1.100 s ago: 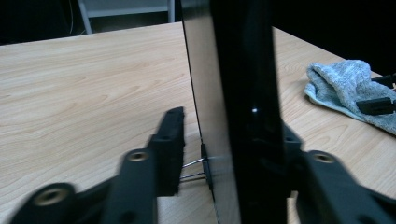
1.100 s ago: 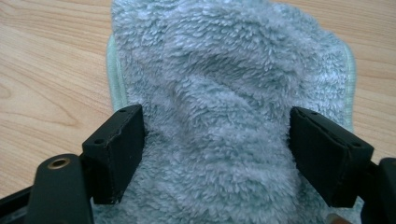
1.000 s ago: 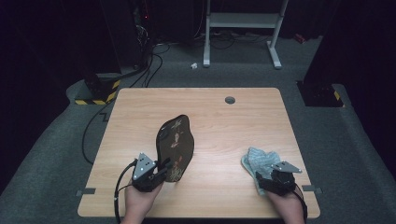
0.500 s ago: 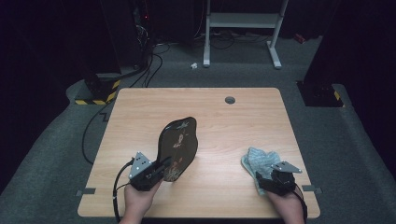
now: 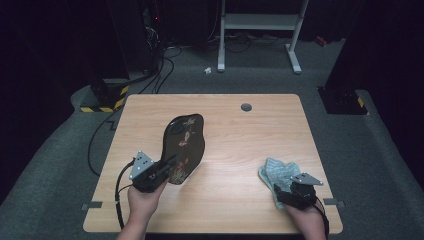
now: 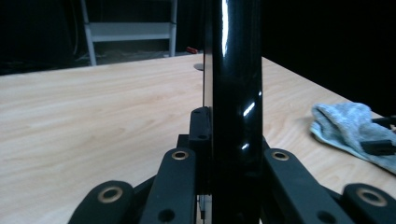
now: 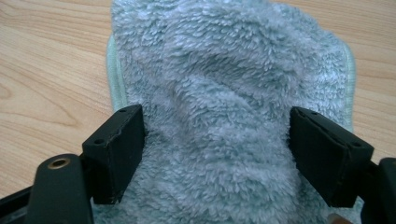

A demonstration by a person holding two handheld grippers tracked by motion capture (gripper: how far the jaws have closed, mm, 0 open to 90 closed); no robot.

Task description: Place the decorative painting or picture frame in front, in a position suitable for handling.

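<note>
Lifted and tilted flatter now, the black tray (image 5: 182,147) sits clamped in the left gripper (image 5: 167,167); right gripper (image 5: 285,187) straddles the cloth (image 5: 277,170), jaws wide.

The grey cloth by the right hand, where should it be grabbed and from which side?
Pinch the raised fold in the middle of the cloth from straight above: it lies bunched on the table, and the right tongs already straddle that hump, open.
</note>
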